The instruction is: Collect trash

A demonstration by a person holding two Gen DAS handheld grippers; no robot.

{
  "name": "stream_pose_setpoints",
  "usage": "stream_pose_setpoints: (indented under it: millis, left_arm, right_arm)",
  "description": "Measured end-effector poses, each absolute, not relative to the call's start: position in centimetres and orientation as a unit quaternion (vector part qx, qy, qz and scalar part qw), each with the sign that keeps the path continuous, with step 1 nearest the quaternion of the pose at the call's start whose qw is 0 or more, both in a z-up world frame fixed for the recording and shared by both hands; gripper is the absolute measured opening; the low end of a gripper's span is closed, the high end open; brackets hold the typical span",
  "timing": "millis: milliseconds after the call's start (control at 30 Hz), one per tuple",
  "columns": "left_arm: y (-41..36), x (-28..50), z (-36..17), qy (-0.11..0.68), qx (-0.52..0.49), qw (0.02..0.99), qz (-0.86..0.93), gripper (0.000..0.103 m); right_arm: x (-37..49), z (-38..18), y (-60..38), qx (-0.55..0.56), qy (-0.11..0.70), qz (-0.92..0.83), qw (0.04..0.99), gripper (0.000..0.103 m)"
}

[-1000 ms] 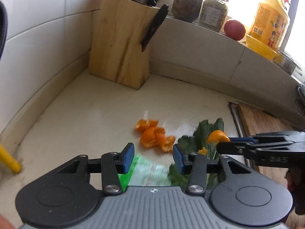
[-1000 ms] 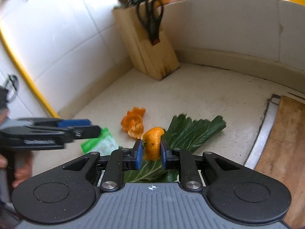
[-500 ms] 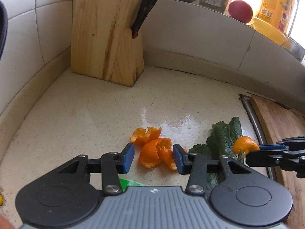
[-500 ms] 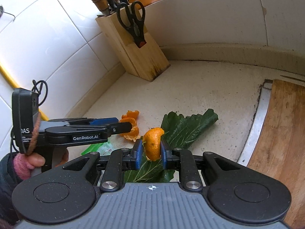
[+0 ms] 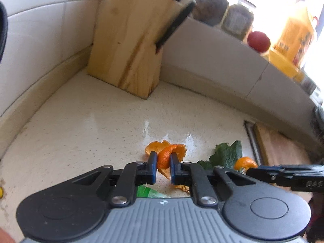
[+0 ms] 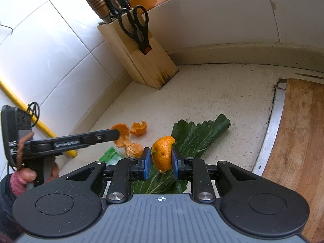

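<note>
My left gripper [image 5: 163, 163] is shut on a curled strip of orange peel [image 5: 165, 158], lifted slightly off the speckled counter. A second peel piece [image 5: 154, 146] lies just behind it. In the right wrist view the same left gripper [image 6: 115, 134] holds that long peel [image 6: 124, 139], with a small peel cup [image 6: 139, 128] beside it. My right gripper [image 6: 161, 160] is shut on another chunk of orange peel [image 6: 163, 151], held above a large green leaf [image 6: 199, 133]. A green wrapper [image 6: 110, 156] lies on the counter near the leaf.
A wooden knife block [image 6: 139, 58] with scissors stands in the back corner. A wooden cutting board [image 6: 299, 137] with a metal rim lies at the right. Jars, a red fruit [image 5: 258, 41] and a yellow bottle sit on the ledge. A hand [image 6: 24, 174] holds the left gripper.
My left gripper moved forward over the peel pile and went from open to shut on a strip of peel. The right gripper kept its peel and stayed over the leaf.
</note>
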State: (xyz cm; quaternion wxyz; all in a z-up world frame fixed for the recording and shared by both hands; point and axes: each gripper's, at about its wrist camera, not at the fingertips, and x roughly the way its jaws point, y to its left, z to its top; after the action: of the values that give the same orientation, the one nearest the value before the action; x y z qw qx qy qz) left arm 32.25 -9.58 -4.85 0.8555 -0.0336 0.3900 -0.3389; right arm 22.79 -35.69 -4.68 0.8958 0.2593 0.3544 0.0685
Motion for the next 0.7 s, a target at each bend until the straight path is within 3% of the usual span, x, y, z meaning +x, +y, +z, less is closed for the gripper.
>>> stream_pose_setpoints:
  millis: [700]
  left_arm:
    - [-3.6,27.5,-0.9,0.346,-0.082,0.883,-0.307,0.012]
  right_arm:
    - [22.0,-1.4,-33.2,0.244,0.321,0.109,0.908,0.029]
